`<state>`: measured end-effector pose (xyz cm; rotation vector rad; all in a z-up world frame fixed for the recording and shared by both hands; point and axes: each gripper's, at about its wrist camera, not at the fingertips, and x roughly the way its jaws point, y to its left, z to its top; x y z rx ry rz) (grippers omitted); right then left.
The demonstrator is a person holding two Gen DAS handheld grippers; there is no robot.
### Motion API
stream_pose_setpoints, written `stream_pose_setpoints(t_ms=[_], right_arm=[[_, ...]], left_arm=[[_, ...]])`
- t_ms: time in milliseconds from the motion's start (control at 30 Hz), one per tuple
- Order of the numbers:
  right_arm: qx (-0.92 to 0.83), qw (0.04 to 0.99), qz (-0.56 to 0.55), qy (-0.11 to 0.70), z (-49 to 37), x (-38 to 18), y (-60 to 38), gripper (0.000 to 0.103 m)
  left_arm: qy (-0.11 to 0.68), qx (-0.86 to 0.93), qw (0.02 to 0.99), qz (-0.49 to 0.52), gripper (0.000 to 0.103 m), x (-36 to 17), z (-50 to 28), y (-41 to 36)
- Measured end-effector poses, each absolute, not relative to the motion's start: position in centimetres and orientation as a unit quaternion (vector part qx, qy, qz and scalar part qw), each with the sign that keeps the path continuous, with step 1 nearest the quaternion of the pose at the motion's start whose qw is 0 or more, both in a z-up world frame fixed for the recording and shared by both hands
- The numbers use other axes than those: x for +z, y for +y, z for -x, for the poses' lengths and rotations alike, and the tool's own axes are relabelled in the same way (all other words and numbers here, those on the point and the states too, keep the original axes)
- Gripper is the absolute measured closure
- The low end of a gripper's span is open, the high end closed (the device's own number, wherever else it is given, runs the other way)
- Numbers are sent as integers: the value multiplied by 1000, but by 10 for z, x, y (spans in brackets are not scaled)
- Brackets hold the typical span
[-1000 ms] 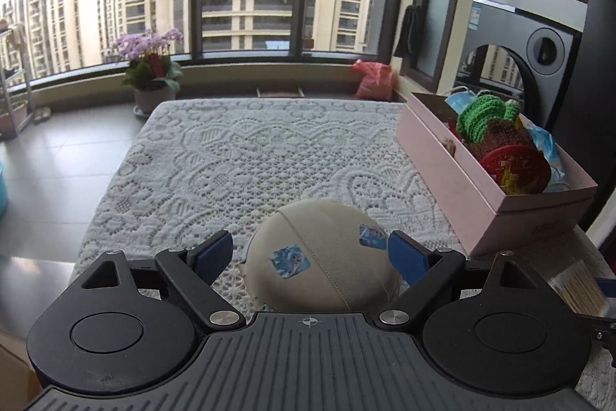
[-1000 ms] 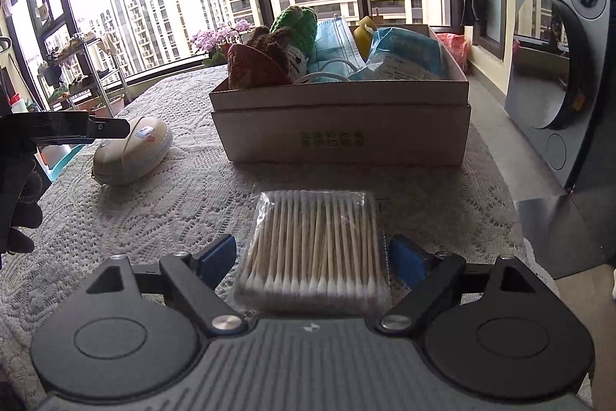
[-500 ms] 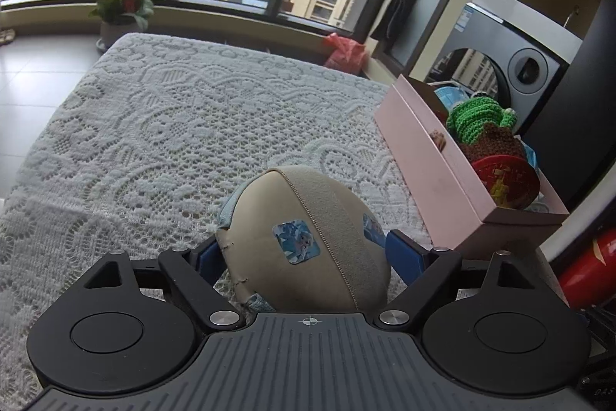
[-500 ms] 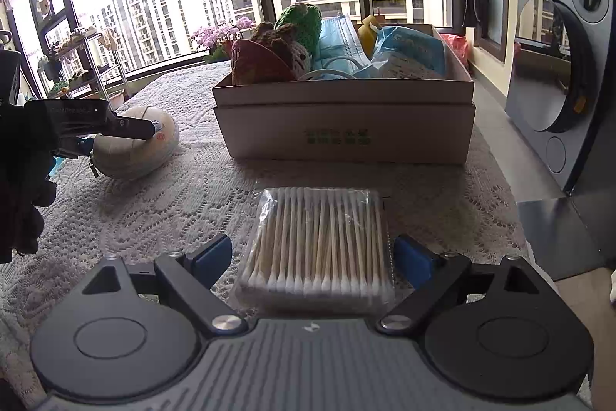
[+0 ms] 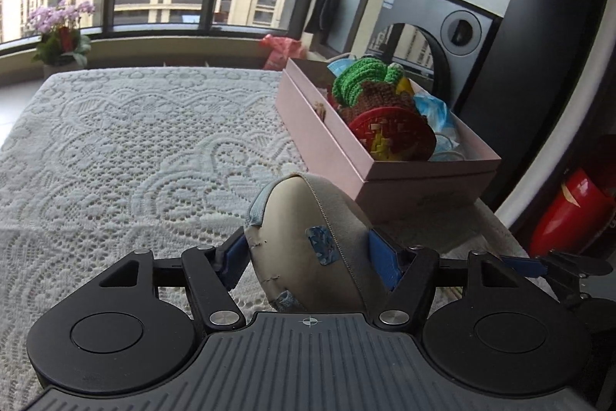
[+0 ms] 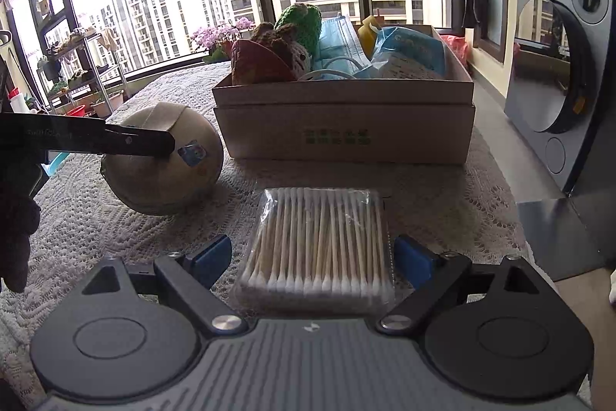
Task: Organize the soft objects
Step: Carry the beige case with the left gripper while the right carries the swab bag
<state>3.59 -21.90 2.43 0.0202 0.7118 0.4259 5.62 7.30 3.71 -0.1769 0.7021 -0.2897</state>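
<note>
Left claw closing on beige pad; right claw wide over cotton swabs.

Left gripper (image 5: 308, 255): jaws closing, both blue pads against the sides of the beige dome-shaped soft pad (image 5: 312, 237), which stands on edge between them, its lower edge on the lace tablecloth (image 5: 115, 149). Ahead and to the right of this claw sits the pink box (image 5: 327, 149), already holding a green crochet piece (image 5: 358, 79), a red woven piece (image 5: 392, 133) and blue face masks (image 5: 435, 110). Right gripper (image 6: 312, 257): jaws wide apart, pads clear of the packet of cotton swabs (image 6: 315, 241) lying flat between them on the cloth. Box straight ahead of the right claw; beige pad ahead-left, the left claw's finger across it.
</note>
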Motion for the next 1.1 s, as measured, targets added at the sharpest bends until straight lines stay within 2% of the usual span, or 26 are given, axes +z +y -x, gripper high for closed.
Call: stream_pose_setpoints(t_ms=[100, 200, 367, 633, 800, 933, 1067, 1100], right_arm=[[205, 917, -13, 343, -36, 24, -219, 12], [199, 921, -10, 336, -33, 26, -220, 33], [207, 921, -4, 331, -18, 38, -230, 34], [192, 941, -3, 280, 18, 74, -271, 34], [172, 950, -8, 262, 22, 77, -287, 34], [175, 949, -20, 261, 16, 74, -291, 34], [178, 948, -27, 264, 12, 69, -296, 34], [176, 947, -28, 267, 12, 68, -298, 34]], left_arm=[[342, -142, 926, 78, 32, 38, -54, 68], [344, -156, 923, 67, 35, 41, -43, 60], [329, -182, 927, 10, 36, 51, -6, 34], [292, -245, 924, -16, 36, 83, 22, -1], [244, -263, 933, -31, 36, 121, -21, -27], [225, -260, 939, 17, 36, 140, -92, -40], [295, -233, 924, 66, 35, 114, -169, -51], [319, -215, 922, 52, 32, 103, -181, -54]])
